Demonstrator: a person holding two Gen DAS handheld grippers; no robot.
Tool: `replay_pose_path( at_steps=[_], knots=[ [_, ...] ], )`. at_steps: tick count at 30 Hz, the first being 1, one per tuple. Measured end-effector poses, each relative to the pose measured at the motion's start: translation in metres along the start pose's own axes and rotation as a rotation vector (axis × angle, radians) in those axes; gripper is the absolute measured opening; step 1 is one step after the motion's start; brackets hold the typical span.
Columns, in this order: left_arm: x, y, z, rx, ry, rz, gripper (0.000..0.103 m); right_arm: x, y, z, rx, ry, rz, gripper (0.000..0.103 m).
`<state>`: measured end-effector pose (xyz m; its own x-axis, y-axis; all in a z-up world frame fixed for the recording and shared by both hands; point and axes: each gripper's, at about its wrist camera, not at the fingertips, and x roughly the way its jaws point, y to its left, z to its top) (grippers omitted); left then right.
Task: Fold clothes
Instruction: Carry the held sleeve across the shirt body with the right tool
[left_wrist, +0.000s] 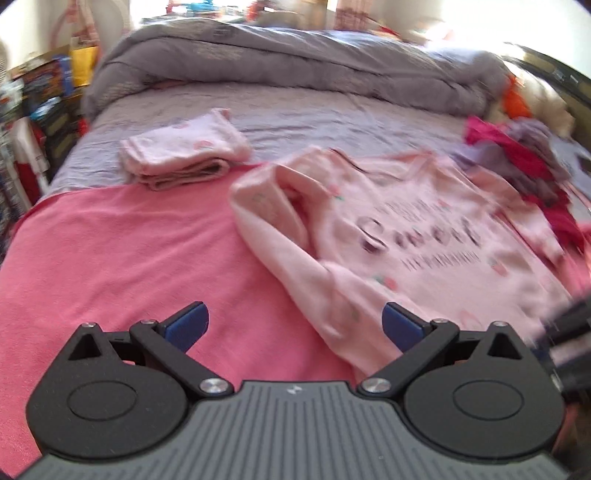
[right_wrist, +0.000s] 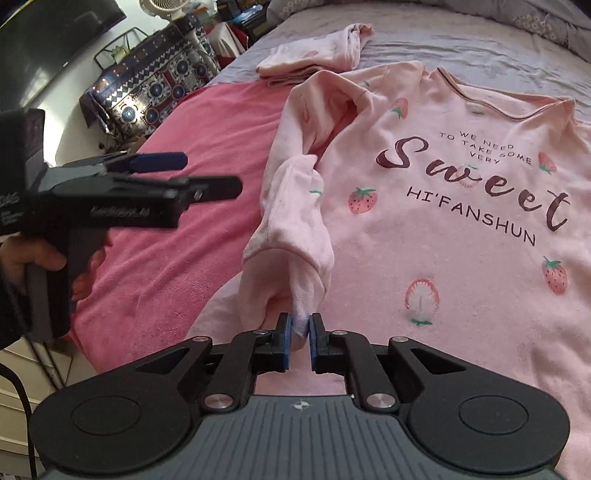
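Now my right claw (right_wrist: 300, 325) pinches the cuff of the pale pink long-sleeved cotton top (right_wrist: 443, 229), whose sleeve rises from the bed toward me. Across its chest, at two o'clock, dark script reads "WE NEED TO TAKE SOME VERY Sweet HI'FANSHUN" among printed strawberries. My left claw (left_wrist: 295, 325) hovers spread wide over the coral-pink fleece blanket (left_wrist: 129, 258). A folded pink garment (left_wrist: 184, 151) lies at eleven o'clock.
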<state>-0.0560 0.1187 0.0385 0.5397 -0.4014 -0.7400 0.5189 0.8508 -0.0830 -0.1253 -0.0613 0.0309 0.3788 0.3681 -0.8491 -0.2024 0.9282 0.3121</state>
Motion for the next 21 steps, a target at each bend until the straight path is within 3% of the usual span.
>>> replay_pose_path(
  at_steps=[3, 7, 11, 13, 19, 21],
  knots=[
    [-0.008, -0.021, -0.014, 0.083, 0.038, -0.037, 0.101, -0.001, 0.004, 0.002, -0.069, -0.037, -0.021, 0.018],
    [0.002, -0.041, -0.022, 0.073, 0.067, -0.068, 0.101, -0.002, -0.002, 0.011, -0.106, -0.081, -0.044, 0.02],
    [0.024, -0.041, -0.019, 0.019, 0.076, 0.062, 0.101, -0.003, -0.004, 0.014, -0.187, -0.115, -0.1, 0.02],
    [0.03, -0.03, -0.014, -0.048, 0.076, 0.086, 0.101, -0.002, 0.0, 0.012, -0.275, -0.128, -0.125, 0.02],
    [0.035, -0.008, -0.008, -0.111, 0.056, 0.085, 0.1, 0.0, 0.032, 0.002, -0.572, -0.19, -0.065, 0.02],
    [0.035, 0.0, -0.008, -0.13, 0.058, 0.085, 0.1, 0.001, 0.039, 0.0, -0.614, -0.199, -0.047, 0.02]
  ],
)
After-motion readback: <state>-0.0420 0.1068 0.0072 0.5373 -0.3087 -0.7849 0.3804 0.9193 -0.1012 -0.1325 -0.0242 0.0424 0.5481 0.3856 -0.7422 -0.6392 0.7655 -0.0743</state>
